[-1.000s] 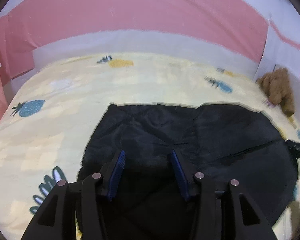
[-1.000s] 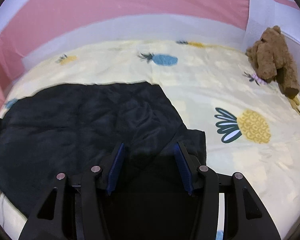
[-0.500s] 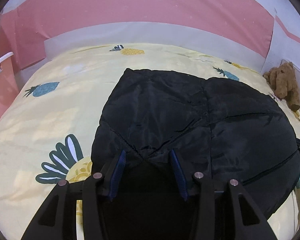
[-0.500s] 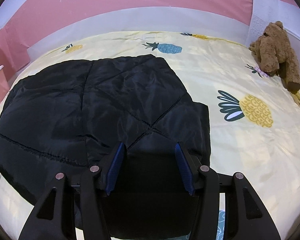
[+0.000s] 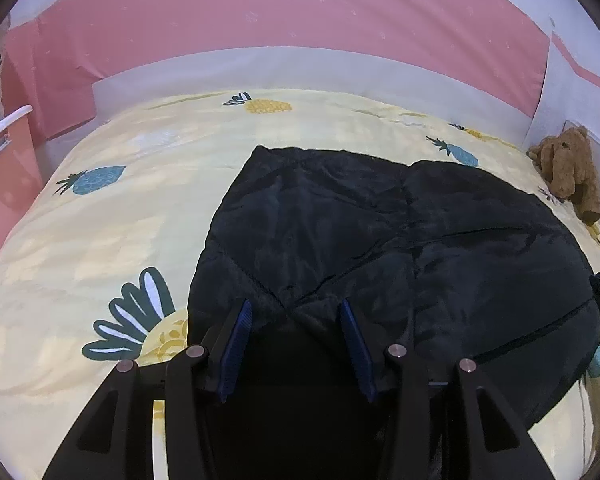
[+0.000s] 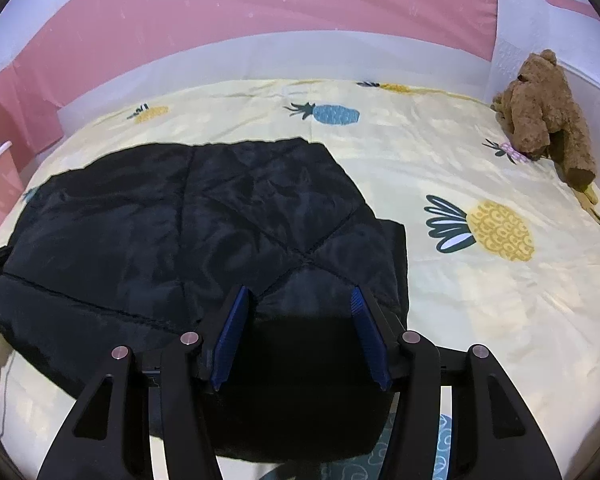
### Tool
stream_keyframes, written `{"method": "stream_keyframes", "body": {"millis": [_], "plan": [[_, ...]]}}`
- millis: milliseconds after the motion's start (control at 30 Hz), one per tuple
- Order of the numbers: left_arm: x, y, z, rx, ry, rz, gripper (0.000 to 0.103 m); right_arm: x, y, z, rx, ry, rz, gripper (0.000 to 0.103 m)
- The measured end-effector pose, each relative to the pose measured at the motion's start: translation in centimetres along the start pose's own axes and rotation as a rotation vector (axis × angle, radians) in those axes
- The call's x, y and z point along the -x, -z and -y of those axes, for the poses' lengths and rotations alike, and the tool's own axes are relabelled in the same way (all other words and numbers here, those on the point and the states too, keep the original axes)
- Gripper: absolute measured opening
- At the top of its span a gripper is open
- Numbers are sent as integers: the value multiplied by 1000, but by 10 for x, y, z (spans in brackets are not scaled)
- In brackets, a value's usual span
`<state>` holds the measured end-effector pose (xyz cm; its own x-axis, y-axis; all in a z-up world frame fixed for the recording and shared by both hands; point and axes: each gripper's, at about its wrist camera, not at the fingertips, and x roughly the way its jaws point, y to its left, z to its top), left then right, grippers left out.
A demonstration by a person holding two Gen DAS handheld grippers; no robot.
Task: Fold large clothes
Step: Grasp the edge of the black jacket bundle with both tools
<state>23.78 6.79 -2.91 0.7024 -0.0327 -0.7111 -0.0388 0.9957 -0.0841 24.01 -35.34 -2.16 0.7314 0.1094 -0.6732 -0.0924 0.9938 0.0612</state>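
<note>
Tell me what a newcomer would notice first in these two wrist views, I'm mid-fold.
The black quilted garment dominates, spread across the middle of the yellow pineapple-print bedsheet and running under both sets of fingers. A brown teddy bear slumps at the far right corner of the bed against the white wall. Behind the bed, a pink band runs along the wall.
</note>
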Motion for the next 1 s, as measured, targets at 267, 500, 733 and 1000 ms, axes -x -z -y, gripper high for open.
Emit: {"method": "stream_keyframes", "body": {"millis": [267, 500, 733, 1000], "plan": [[22, 3, -5, -6, -11, 38, 47, 19, 5, 9, -17, -14, 37, 65], [14, 10, -37, 62, -15, 11, 47, 5, 18, 35, -82, -3, -14, 65], [-14, 7, -51, 132, 38, -29, 48, -23, 20, 53, -171, -66, -64, 73], [-49, -5, -54, 157, 75, -68, 52, -53, 12, 63, -240, -134, -105, 78]]}}
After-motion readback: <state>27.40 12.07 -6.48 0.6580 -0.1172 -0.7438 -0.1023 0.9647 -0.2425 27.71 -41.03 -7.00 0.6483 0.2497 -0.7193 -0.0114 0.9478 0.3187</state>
